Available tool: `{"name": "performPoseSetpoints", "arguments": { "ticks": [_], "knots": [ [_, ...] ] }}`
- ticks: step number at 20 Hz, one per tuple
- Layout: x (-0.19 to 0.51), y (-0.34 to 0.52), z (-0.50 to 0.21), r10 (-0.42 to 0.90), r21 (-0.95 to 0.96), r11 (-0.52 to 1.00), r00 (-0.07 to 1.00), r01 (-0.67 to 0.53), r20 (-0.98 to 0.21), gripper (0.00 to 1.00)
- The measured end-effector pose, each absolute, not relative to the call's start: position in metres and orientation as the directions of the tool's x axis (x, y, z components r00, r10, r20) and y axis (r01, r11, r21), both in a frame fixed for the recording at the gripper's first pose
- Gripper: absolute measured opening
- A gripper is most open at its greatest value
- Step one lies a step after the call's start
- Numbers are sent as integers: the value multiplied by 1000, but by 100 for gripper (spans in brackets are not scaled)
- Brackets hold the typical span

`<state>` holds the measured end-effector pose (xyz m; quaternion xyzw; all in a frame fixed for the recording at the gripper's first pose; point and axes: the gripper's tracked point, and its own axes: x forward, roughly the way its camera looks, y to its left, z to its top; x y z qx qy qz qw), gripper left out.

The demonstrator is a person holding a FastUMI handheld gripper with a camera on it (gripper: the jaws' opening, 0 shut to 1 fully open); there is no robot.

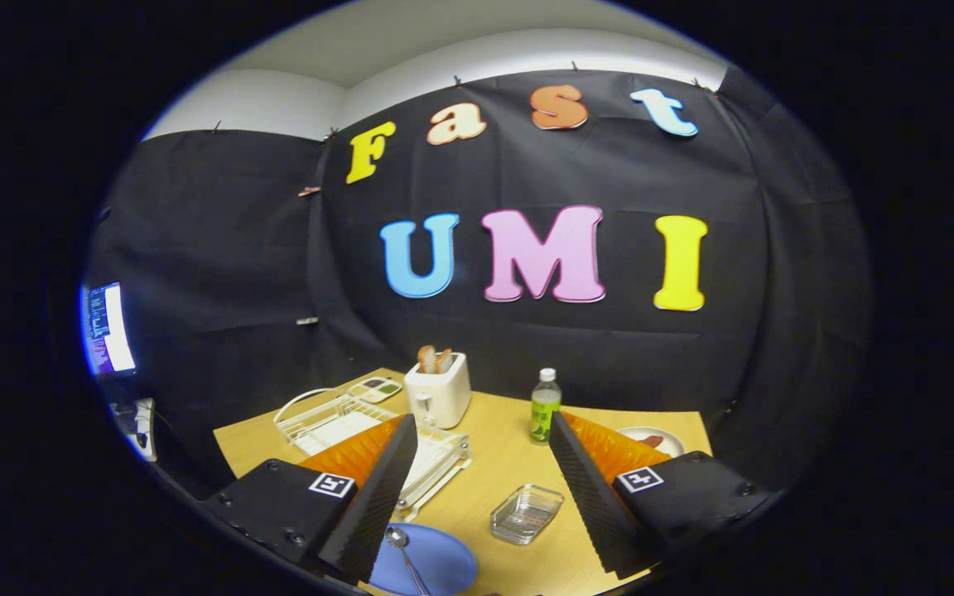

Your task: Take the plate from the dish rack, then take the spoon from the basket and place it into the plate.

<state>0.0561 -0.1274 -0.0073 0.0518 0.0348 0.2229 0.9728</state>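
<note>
Gripper (484, 430) spread wide, fingers clasping nothing, raised above the table (493, 463). Nearest, below and just beside the left finger: blue plate (436, 567) flat on the table, spoon (404, 555) lying in it, bowl end toward the finger, handle running to the plate's near rim. Slightly farther, between the fingers: clear basket (526, 513), standing just beside the plate and apart from it. Beyond the left finger, partly hidden by it: white dish rack (336, 418). Behind the rack: small tray (375, 388) at the far table edge and white toaster (438, 389) with slices of bread poking out of its slots. Between the fingertips, farther back: bottle (545, 406) with green label and white cap, upright. Past the right finger: white dish (651, 439) with something reddish on it, mostly hidden. Off the table beyond the left finger: lit screen (107, 329).
</note>
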Motion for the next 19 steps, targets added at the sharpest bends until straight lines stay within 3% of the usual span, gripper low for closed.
{"name": "performPoseSetpoints", "arguments": {
  "ticks": [6, 10, 19],
  "knots": [
    [30, -186, 38, 138, 155, 978, 990, -139, 15, 98],
    [-5, -190, 19, -1, 156, 988, 999, 7, -34, 98],
    [-41, -139, -2, -37, 148, 988, 997, 47, -71, 99]
  ]
}}
